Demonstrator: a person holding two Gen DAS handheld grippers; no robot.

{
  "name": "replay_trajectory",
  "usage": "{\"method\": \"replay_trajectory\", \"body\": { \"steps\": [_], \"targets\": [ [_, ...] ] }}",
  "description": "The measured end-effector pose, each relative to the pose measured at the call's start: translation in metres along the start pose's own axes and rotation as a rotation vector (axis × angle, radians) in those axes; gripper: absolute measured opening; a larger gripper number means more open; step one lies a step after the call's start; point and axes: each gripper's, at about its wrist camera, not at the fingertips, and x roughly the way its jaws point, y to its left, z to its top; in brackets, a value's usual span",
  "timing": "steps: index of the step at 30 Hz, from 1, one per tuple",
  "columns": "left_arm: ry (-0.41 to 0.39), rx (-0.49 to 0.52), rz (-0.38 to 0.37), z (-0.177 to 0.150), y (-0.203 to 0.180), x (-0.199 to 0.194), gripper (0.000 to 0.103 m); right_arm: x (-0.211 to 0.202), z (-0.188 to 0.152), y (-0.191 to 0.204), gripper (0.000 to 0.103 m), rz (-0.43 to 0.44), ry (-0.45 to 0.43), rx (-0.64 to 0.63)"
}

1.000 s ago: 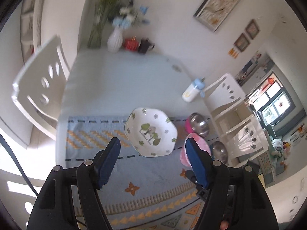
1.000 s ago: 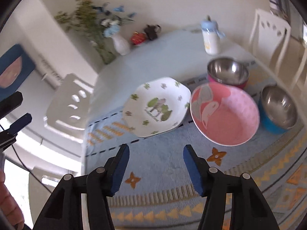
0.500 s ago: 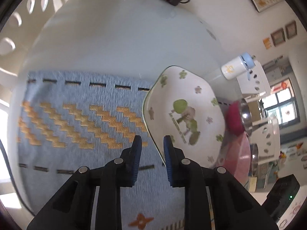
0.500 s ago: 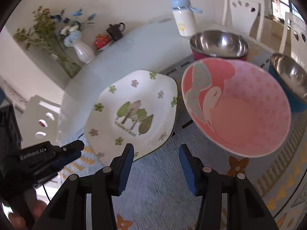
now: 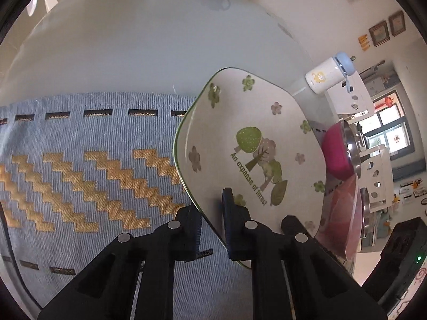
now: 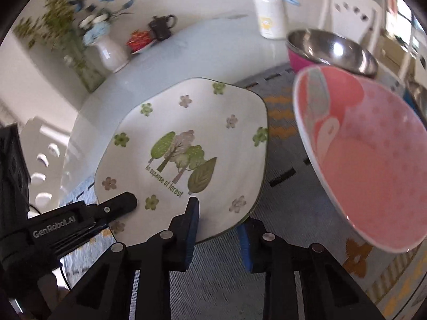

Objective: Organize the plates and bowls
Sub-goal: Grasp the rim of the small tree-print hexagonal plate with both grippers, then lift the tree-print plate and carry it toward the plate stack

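On the blue patterned runner covering the near part of the table, the white forest-print plate sits tilted, one edge lifted off the cloth. The left claw is clamped on the plate's rim, one pad on top and one beneath. The right claw straddles the plate's near edge with the rim between its pads; its jaws are closing, and pad contact cannot be confirmed. Just beside the plate stands the pink flamingo bowl. Behind that bowl is a steel bowl with a magenta shell. Toward the table's far edge stand a lidded white bottle and a flower vase.
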Motion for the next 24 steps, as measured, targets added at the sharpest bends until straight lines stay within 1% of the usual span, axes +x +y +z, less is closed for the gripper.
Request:
{"method": "replay_trajectory", "body": {
  "steps": [2, 4, 5, 7, 8, 11, 14, 17, 18, 20, 23, 24],
  "targets": [
    [-0.006, 0.001, -0.001, -0.006, 0.001, -0.004, 0.012, -0.004, -0.002, 0.002, 0.026, 0.004, -0.009, -0.038],
    [-0.016, 0.027, 0.02, -0.013, -0.001, -0.011, 0.013, -0.012, -0.004, 0.007, 0.026, 0.009, -0.019, -0.075],
    [-0.015, 0.035, 0.039, -0.019, -0.001, -0.016, 0.014, -0.015, -0.006, 0.01, 0.026, 0.009, -0.011, -0.092],
    [-0.01, 0.033, 0.055, -0.03, 0.004, -0.025, 0.014, -0.022, -0.014, 0.011, 0.026, 0.037, 0.027, -0.101],
    [-0.006, 0.02, 0.057, -0.041, 0.009, -0.032, 0.014, -0.025, -0.02, 0.014, 0.026, 0.052, 0.044, -0.113],
    [0.002, -0.017, 0.052, -0.061, 0.024, -0.047, 0.014, -0.042, -0.042, 0.019, 0.026, 0.088, 0.082, -0.146],
    [0.006, -0.032, 0.054, -0.081, 0.032, -0.058, 0.014, -0.059, -0.064, 0.02, 0.027, 0.122, 0.116, -0.168],
    [0.014, -0.052, 0.049, -0.093, 0.04, -0.063, 0.014, -0.061, -0.075, 0.014, 0.027, 0.159, 0.17, -0.171],
    [0.016, -0.056, 0.053, -0.094, 0.042, -0.063, 0.014, -0.062, -0.079, 0.011, 0.028, 0.156, 0.175, -0.161],
    [0.029, -0.06, 0.064, -0.095, 0.044, -0.06, 0.014, -0.058, -0.08, 0.006, 0.028, 0.129, 0.186, -0.187],
    [0.025, -0.069, 0.053, -0.094, 0.046, -0.06, 0.014, -0.062, -0.071, -0.001, 0.028, 0.095, 0.125, -0.264],
    [0.023, -0.07, 0.052, -0.094, 0.047, -0.061, 0.014, -0.059, -0.067, -0.001, 0.028, 0.112, 0.137, -0.275]
  ]
}}
